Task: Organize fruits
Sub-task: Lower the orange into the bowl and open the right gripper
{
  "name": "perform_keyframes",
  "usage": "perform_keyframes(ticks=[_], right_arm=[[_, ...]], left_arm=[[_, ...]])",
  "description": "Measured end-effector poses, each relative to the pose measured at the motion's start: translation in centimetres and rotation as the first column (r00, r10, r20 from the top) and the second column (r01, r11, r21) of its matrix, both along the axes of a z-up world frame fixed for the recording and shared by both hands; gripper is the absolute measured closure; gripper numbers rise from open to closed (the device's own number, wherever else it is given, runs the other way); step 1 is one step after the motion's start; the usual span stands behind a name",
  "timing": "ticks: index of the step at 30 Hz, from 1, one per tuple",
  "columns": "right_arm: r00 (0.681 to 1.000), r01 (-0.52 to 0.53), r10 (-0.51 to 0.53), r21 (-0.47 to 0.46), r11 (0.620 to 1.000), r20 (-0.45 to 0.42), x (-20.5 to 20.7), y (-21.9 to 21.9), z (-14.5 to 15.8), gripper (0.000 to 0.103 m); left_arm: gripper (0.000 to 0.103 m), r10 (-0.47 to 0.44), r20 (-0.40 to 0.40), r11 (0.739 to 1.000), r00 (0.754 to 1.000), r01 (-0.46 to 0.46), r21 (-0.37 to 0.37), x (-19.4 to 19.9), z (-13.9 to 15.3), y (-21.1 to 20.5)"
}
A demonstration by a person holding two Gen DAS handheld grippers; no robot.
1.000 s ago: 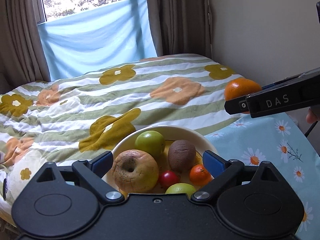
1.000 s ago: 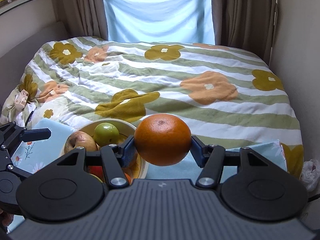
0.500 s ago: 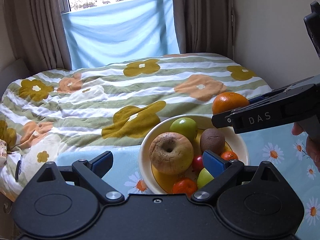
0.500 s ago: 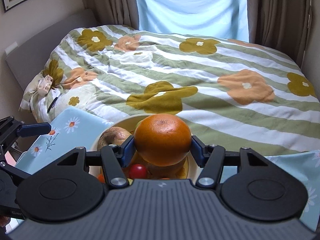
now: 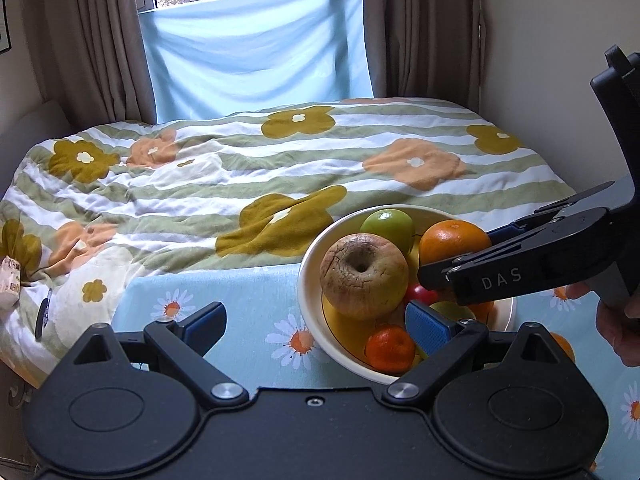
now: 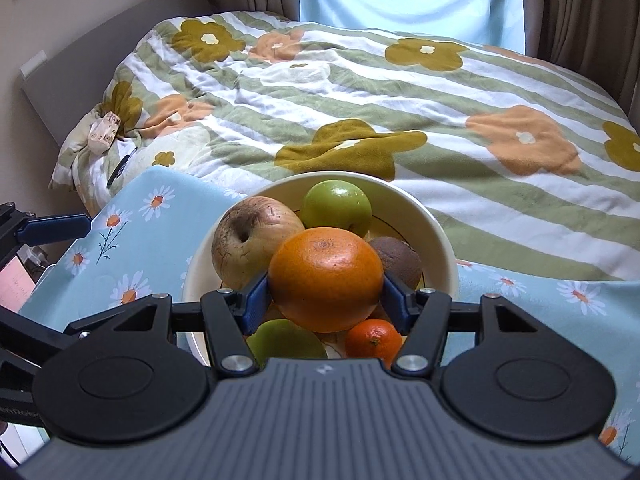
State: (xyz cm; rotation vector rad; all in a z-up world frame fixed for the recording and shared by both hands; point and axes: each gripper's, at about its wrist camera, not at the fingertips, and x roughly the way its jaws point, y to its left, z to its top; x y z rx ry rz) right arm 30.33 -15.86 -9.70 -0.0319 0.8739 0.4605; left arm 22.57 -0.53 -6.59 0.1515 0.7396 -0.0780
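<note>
While right gripper (image 6: 326, 294) loosens around orange (image 6: 326, 278) over bowl (image 6: 442, 240) | left gripper (image 5: 316, 324) spread, empty

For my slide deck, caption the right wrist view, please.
Right tool lowers an orange into a bowl of fruit on a daisy-print cloth.

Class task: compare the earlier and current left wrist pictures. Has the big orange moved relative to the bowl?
Yes. The big orange, between the right claw's pads, has come from beyond the bowl's right rim to above the fruit inside.
</note>
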Motion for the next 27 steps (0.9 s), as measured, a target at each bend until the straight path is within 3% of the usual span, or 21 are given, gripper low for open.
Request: perform_keyframes(ticks=[2,4,6,18,27], right_arm=[[1.0,0.006,-0.007,0.018,1.0,0.012,0.0,-0.2,0.1,0.026],[1.0,0.007,-0.008,0.02,1.0,0.027,-0.1,-0.4,0.4,0.013],[0.999,0.021,-0.021,0.011,1.0,0.041,-0.4,-0.6,0.8,0.008],[0.995,0.048,-0.049,0.015,0.999,0.088,-2.7,-1.3,3.5,0.008],[0.988,0.059,-0.063,0.031,0.998,0.138,-6.9,-2.3,7.0,0.008]], left_arm=[[0.005,0.002,0.0,1.0,1.0,-0.002,-0.003,-0.2,0.0,0.0],[0.005,0.002,0.0,1.0,1.0,-0.002,-0.003,-0.3,0.0,0.1],[0.005,0.004,0.002,1.0,1.0,-0.004,-0.003,-0.6,0.0,0.1],[0.005,0.017,0.036,0.999,0.999,-0.016,-0.035,-2.8,1.9,0.4],[0.005,0.03,0.089,0.999,0.996,-0.026,-0.04,-6.4,4.8,0.2]])
